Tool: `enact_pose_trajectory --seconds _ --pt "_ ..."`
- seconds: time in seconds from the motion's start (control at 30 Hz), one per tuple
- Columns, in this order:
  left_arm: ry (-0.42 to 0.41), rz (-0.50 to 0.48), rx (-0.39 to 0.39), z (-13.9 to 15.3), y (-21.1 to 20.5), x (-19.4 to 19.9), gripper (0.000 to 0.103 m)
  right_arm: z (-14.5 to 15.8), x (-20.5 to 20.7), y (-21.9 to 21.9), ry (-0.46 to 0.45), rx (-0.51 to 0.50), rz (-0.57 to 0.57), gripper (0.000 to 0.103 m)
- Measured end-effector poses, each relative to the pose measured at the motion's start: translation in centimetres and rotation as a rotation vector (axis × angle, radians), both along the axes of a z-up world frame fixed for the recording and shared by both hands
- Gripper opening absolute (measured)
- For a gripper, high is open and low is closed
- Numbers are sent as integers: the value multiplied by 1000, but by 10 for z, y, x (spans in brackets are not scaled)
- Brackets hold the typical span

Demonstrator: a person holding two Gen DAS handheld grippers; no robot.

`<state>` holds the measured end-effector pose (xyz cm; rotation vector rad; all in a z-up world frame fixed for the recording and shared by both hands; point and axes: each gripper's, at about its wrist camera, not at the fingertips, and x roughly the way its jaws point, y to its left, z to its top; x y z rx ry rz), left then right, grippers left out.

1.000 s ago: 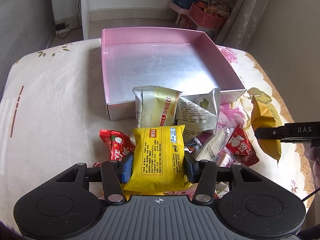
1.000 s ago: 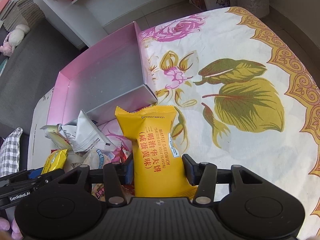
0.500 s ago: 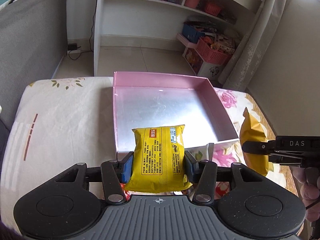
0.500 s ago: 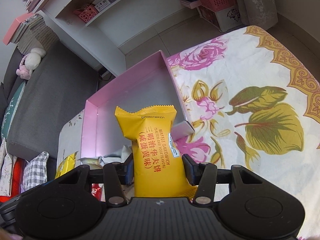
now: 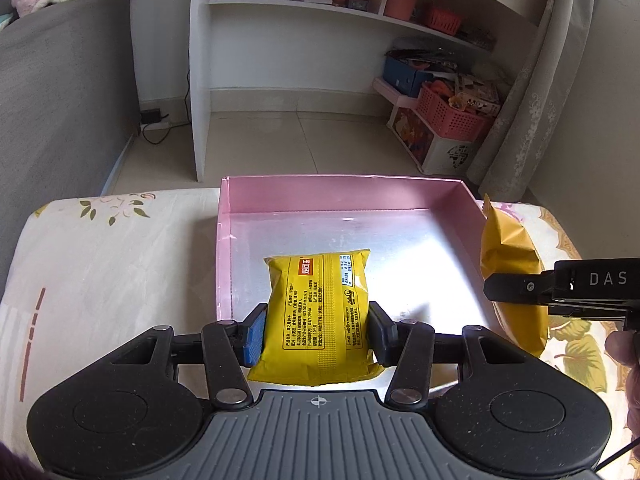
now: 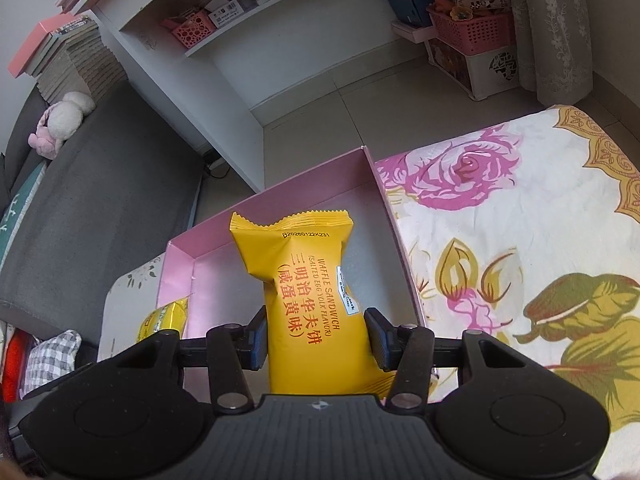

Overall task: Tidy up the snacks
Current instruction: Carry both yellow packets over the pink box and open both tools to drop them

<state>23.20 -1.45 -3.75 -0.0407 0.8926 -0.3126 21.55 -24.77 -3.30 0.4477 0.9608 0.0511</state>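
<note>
The left gripper [image 5: 318, 330] is clamped on a yellow pack [image 5: 320, 316], both pads pressed against the pack's sides about halfway along it. The pack sits upright in the left wrist view with its printed back facing the camera, and it hangs over the near edge of the pink box [image 5: 224, 248], at 6 o'clock of the box's silver floor. Whether it touches the floor cannot be told.

The right gripper [image 6: 316, 338] is closed on an orange waffle pack [image 6: 308, 300], its pads squeezing the lower half while the crimped top sticks out toward 12 o'clock. This pack is held over the box [image 6: 376, 200], near the right wall. In the left wrist view the same waffle pack [image 5: 510, 276] shows at 3 o'clock, just beside the box's right wall, gripped by the right gripper's black finger [image 5: 520, 290].

In the right wrist view the yellow pack [image 6: 164, 318] shows at 9 o'clock, by the box's left wall.

The box rests on a floral cloth [image 6: 520, 220]. Beyond it stand a white shelf [image 5: 200, 80] and a pink basket [image 5: 452, 114] on the floor.
</note>
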Motion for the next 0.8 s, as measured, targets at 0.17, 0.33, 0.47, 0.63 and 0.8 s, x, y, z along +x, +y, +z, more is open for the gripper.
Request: enact_pose_trajectory --seconds 0.17,0.33,0.47,0.63,0.8 --pt "-14 -19 7 -12 -4 9 49 -12 8 1 13 -31 7 42" --pt "-25 -19 15 -17 -6 12 54 -14 10 5 13 -42 27 44" --pt "-50 -46 26 -12 -8 8 74 -10 7 6 -14 -31 34 60" --pt "-44 -64 36 -4 -8 1 85 -1 1 3 -19 -28 13 71" --pt "-37 -58 19 6 -3 -14 91 9 -15 0 -15 -37 2 81"
